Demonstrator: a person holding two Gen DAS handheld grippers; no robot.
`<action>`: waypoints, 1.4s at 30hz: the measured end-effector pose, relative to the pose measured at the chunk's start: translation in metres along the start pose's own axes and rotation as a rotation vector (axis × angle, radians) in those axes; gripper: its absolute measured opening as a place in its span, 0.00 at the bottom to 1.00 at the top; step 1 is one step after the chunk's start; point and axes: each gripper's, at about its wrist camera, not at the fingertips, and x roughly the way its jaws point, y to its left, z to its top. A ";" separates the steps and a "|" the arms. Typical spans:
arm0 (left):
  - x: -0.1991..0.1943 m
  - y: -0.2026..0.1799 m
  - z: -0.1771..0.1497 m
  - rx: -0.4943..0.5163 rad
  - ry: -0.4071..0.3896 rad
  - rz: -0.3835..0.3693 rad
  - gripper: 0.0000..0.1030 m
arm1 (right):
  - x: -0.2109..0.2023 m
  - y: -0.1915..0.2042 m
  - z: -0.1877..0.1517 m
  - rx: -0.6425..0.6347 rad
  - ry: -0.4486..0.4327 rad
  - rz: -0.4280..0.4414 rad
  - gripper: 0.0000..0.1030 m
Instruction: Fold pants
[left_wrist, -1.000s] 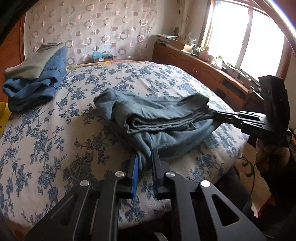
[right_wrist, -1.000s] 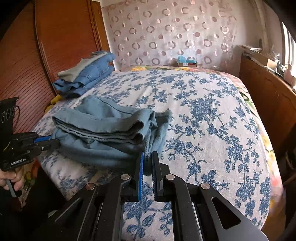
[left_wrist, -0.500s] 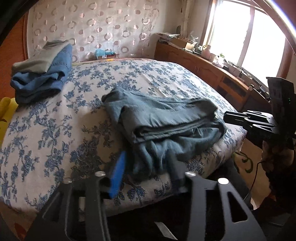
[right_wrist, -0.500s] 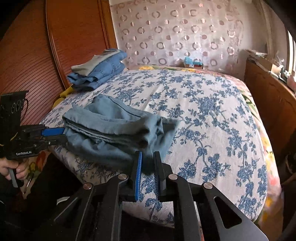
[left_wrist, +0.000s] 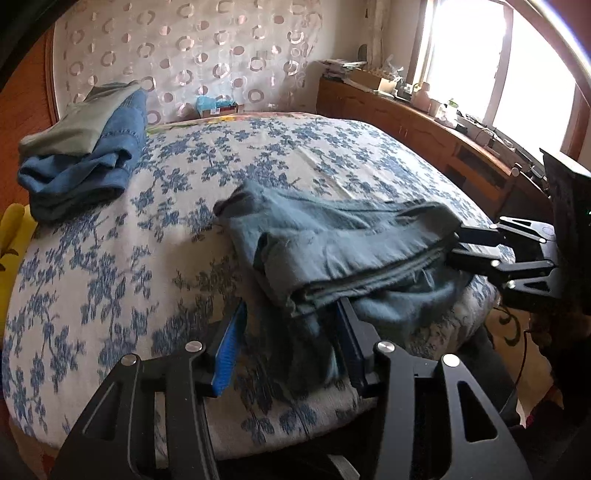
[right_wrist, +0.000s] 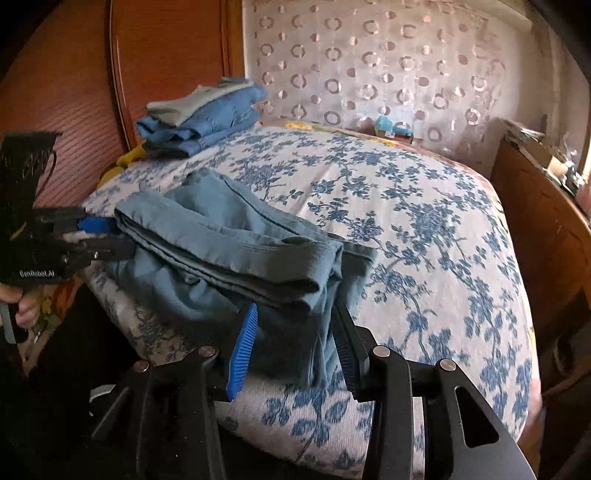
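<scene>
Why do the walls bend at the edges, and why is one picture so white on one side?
Left wrist view: the window is blown out to white, and the lens bows the room toward dark corners. Right wrist view: dimmer and warmer, the wooden headboard curves, the bed bulges like a dome. In both, the folded teal pants look slightly smeared near the tool.

floral-covered bed (left_wrist: 295, 155), circle-patterned curtain (left_wrist: 192, 55), bright window (left_wrist: 480, 55), wooden cabinet (left_wrist: 406, 122).
</scene>
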 end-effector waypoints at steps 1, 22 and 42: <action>0.003 0.001 0.004 0.003 0.000 0.007 0.48 | 0.004 0.000 0.003 -0.010 0.007 -0.004 0.42; 0.034 0.023 0.046 -0.057 -0.029 0.113 0.48 | 0.004 -0.031 0.035 0.105 -0.104 -0.034 0.42; 0.017 0.026 0.039 -0.088 -0.060 0.085 0.48 | 0.064 -0.048 0.079 0.091 -0.029 -0.016 0.07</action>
